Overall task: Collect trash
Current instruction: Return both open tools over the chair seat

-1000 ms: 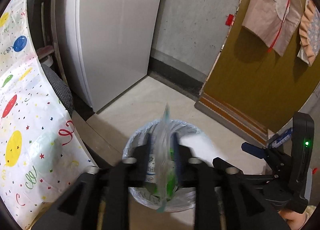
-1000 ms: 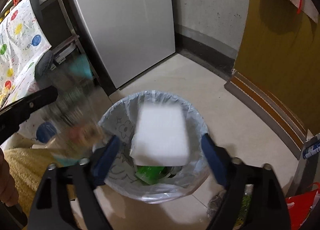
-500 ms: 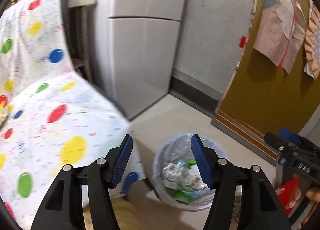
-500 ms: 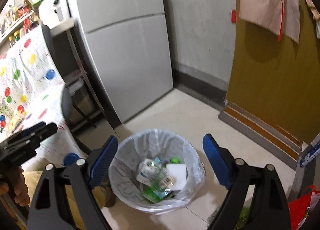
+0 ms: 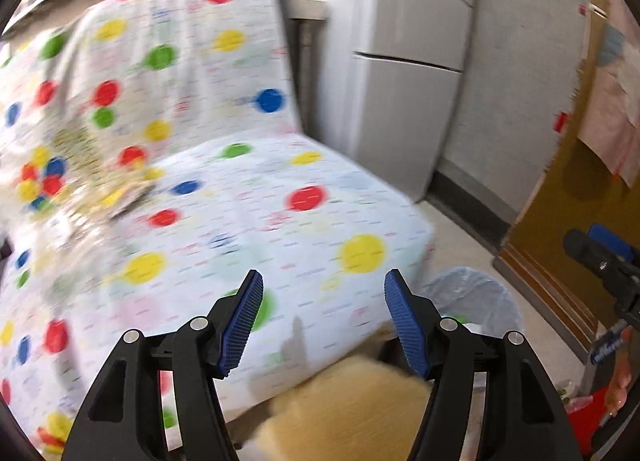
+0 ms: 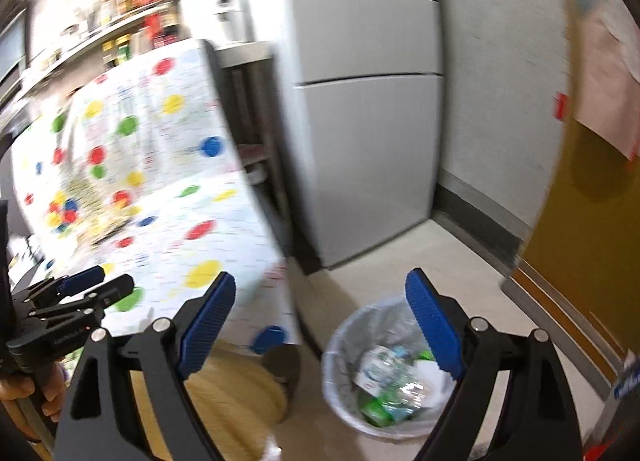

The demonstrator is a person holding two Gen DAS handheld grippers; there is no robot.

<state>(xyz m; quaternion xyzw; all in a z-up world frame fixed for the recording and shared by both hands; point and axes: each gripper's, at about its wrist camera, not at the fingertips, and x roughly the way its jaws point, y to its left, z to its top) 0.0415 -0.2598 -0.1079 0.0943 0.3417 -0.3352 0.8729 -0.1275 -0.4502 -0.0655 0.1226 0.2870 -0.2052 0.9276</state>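
Right wrist view: right gripper (image 6: 320, 325) stands wide and empty; lined trash bin (image 6: 384, 377) sits just below its right finger, holding wrappers (image 6: 380, 371). Left gripper (image 5: 322, 325), jaws just opened, carries nothing. More litter (image 5: 84, 177) lies ahead-left on the dotted tablecloth (image 5: 280, 221): judged light, crinkly, slippery; pinch a folded edge. No writing legible.

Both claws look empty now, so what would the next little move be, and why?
Probably reach the left claw toward the litter pile on the dotted tablecloth. Both claws hold nothing, the right claw stands open too, and the bin already holds wrappers.
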